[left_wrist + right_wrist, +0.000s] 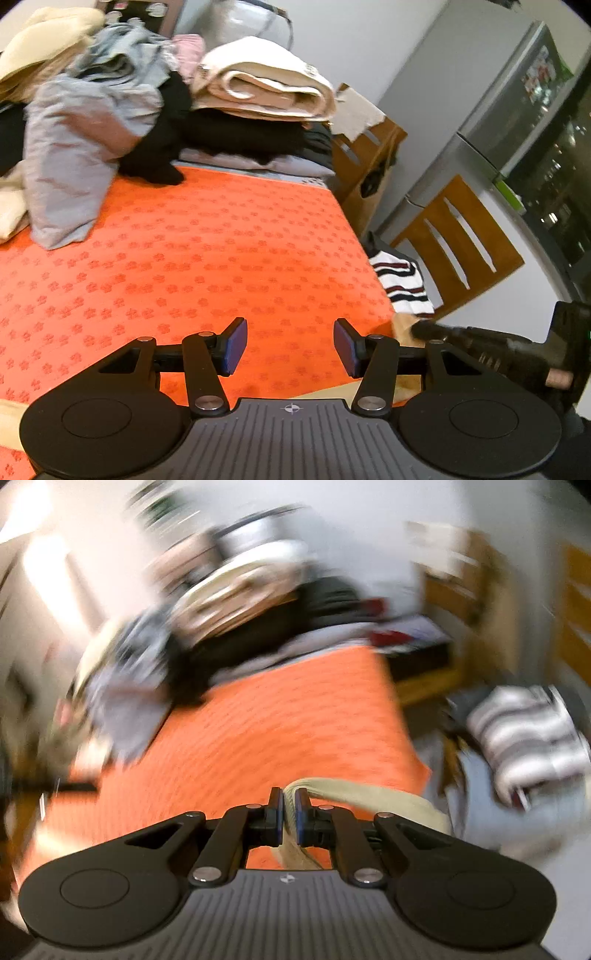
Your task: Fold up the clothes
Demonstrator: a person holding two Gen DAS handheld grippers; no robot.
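The right gripper (290, 814) pinches a bunched beige ribbed-knit garment (354, 795) at the near right corner of the orange patterned tablecloth (192, 258), likely to drag it onto bare cloth for folding; the left gripper (290, 345) hovers spread and empty, ready to take another edge.

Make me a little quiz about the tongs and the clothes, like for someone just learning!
1. True or false: the left tongs are open and hold nothing.
2. What do the right tongs pinch? A) beige cloth B) striped shirt C) black garment
3. What colour is the table cover?

Key: 1 true; 2 A; 3 orange.
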